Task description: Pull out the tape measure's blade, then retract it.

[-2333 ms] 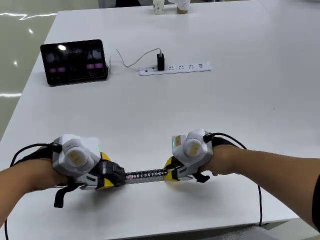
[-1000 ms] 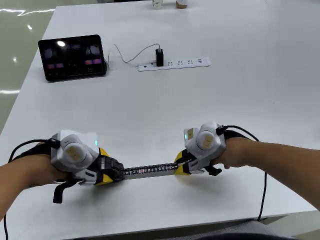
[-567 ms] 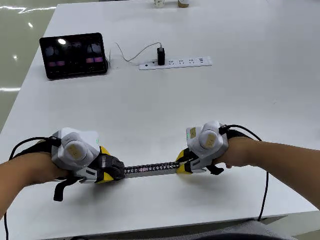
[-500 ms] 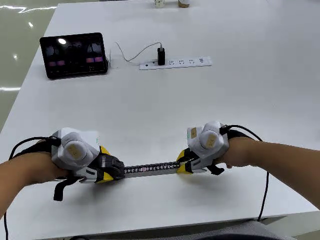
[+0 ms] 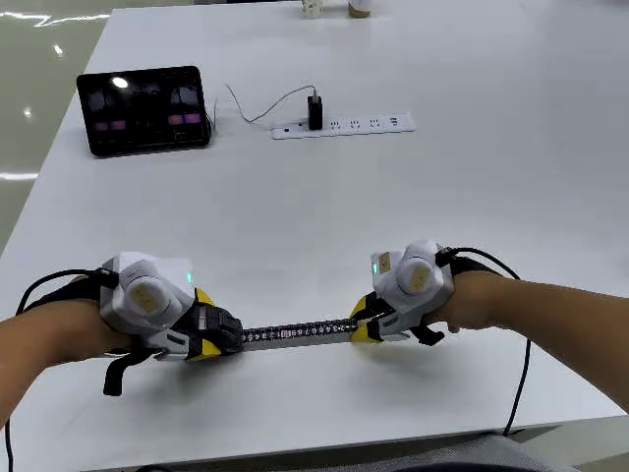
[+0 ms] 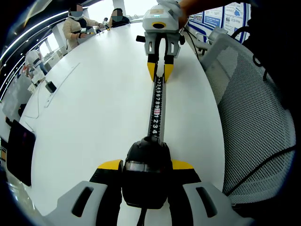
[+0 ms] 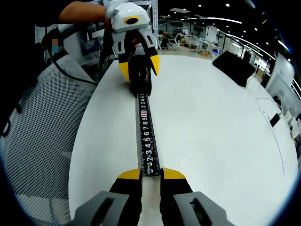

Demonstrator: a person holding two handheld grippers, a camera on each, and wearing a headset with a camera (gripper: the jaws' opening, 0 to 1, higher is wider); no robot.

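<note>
Table (image 5: 413, 206): white, broad.
Tablet (image 5: 144, 109): dark, at the far left, screen dimly lit.
Power strip (image 5: 344, 126): white, lay flat to the right of the tablet, apart from it.
Charger (image 5: 314, 112): black, plugged into the strip's left end.
Cable (image 5: 257, 110): thin, ran from the charger toward the tablet.
Two cups (image 5: 312, 8): at the far edge, cut off by the frame.
Mesh chair (image 6: 254, 117): just beside the table.

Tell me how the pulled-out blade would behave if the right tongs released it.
The blade spans straight between case and right tongs, so it looks fairly stiff at this length. Released, it would probably snap back into the case. Its thin tip may slip.
</note>
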